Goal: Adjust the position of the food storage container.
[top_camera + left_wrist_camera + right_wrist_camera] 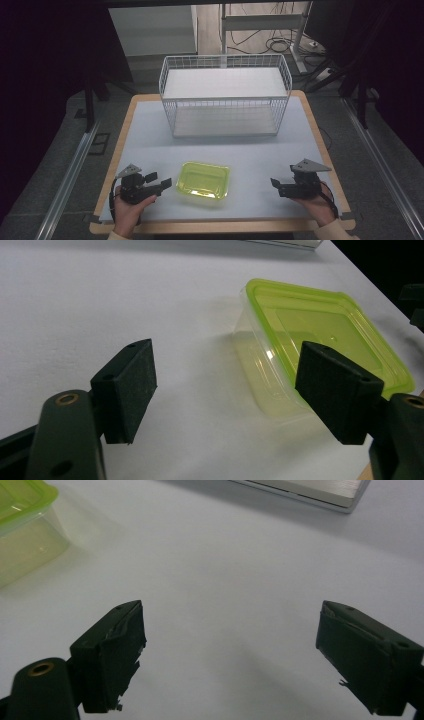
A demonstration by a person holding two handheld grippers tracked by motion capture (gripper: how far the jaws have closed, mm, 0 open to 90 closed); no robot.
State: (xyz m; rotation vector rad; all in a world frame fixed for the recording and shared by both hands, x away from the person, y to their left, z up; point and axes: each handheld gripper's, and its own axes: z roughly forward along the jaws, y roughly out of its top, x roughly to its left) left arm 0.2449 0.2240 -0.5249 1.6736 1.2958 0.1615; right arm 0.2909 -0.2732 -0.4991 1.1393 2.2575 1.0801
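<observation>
A clear plastic box with a yellow-green lid (203, 180) sits near the table's front edge, between my two grippers. My left gripper (159, 182) rests low at the front left, open, its tips just short of the box's left side. In the left gripper view the box (320, 335) lies ahead and to the right, with the gripper (225, 390) holding nothing between its wide jaws. My right gripper (274, 185) stands open at the front right, a hand's width from the box. In the right gripper view the gripper (232, 655) is over bare table, the box (22, 525) at the upper left.
A white wire basket (225, 95) with two shelf levels stands at the back middle of the white table top (150, 135); its base edge (305, 490) shows at the top of the right gripper view. A wooden rim (220, 227) frames the table. Cables lie on the floor beyond.
</observation>
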